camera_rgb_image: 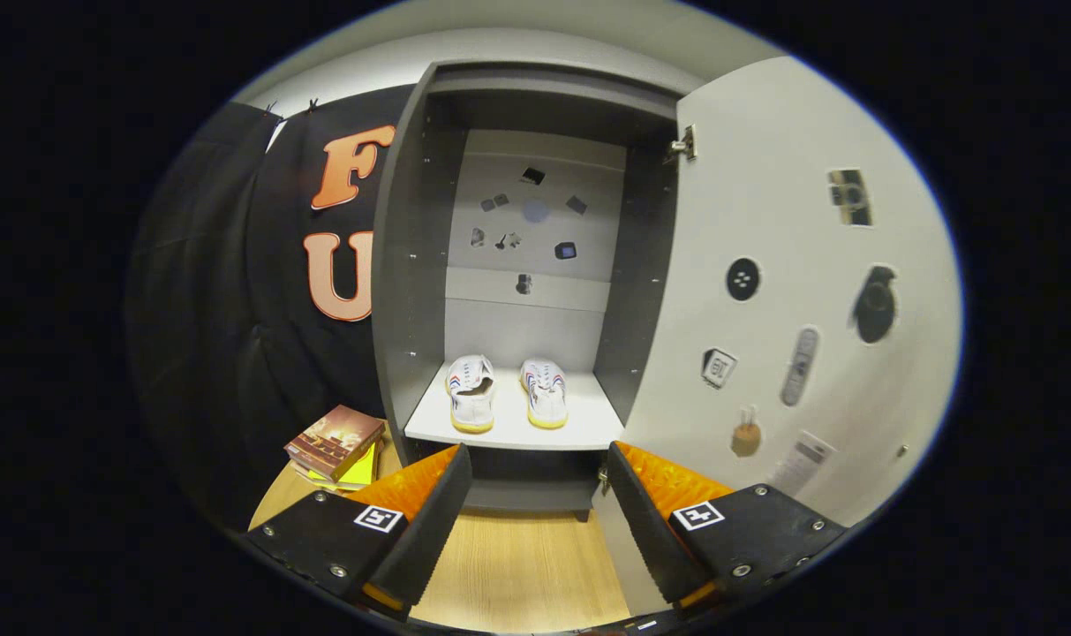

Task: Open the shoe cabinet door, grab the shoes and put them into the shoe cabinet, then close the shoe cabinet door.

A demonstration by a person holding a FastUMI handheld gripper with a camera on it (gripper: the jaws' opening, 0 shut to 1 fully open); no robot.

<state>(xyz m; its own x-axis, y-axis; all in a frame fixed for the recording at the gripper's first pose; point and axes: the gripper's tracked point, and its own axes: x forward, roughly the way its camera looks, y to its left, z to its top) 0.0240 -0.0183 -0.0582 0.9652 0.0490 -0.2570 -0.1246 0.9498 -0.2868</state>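
No legible text on anything.

The gripper [539, 521] has 2 fingers on dark blocks, each block with screws and 1 square black-and-white marker.

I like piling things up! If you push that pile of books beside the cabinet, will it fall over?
Probably it slides apart rather than topples: the books lie flat in a low, uneven pile. They look stiff and fairly heavy. The open gripper holds nothing.

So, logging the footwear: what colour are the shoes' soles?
Yellow soles on the white shoes, clearest in the gripper view; the gripper is open.
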